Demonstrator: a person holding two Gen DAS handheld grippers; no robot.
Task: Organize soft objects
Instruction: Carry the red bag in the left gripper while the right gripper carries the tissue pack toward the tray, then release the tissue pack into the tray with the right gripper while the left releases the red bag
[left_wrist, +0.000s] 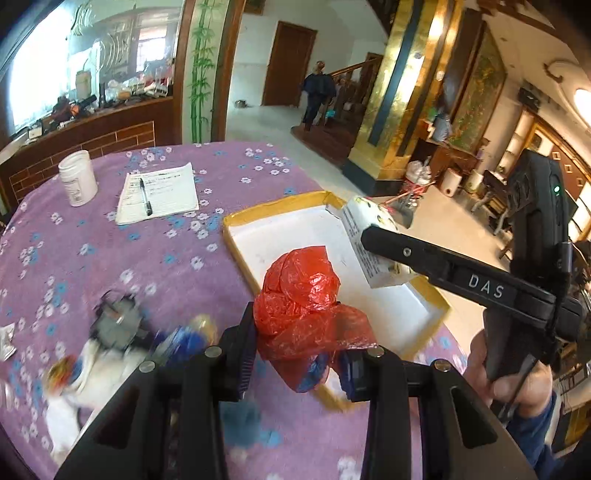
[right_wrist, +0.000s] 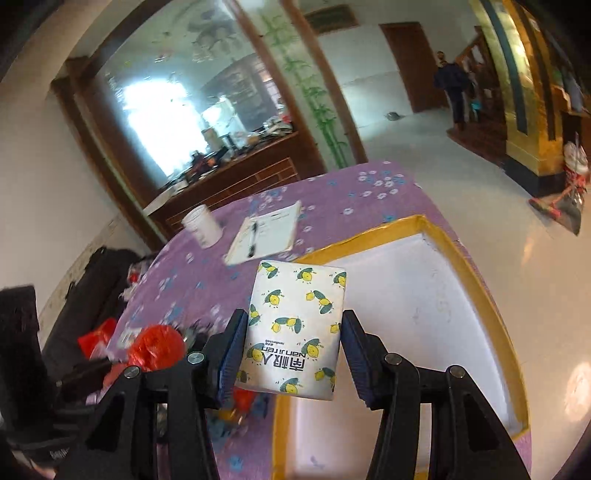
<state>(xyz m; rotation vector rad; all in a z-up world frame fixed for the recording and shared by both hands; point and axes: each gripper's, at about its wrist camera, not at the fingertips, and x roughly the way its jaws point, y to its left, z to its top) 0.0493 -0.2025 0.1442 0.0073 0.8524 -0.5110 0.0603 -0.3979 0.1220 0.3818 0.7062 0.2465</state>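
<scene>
While both hands hover over the purple table (left_wrist: 155, 258), the left tool (left_wrist: 301, 354) grips a crumpled red bag (left_wrist: 303, 295); the yellow-rimmed box (left_wrist: 430, 291) lies just beyond, toward one o'clock. Nearer the box, the right tool (right_wrist: 293, 350) clamps a tissue pack (right_wrist: 295, 325), long axis pointing to twelve, directly above it.

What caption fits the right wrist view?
Right gripper carries a lemon-print tissue pack over the yellow-rimmed box.

I'm working in a home's big living hall: ahead of my grippers is a round table (left_wrist: 155, 258) under flowered purple cloth, beyond it a wooden door (left_wrist: 290, 62), a staircase (left_wrist: 354, 85), a gilded pillar (left_wrist: 402, 92) and a cluttered sideboard (left_wrist: 110, 122).
</scene>
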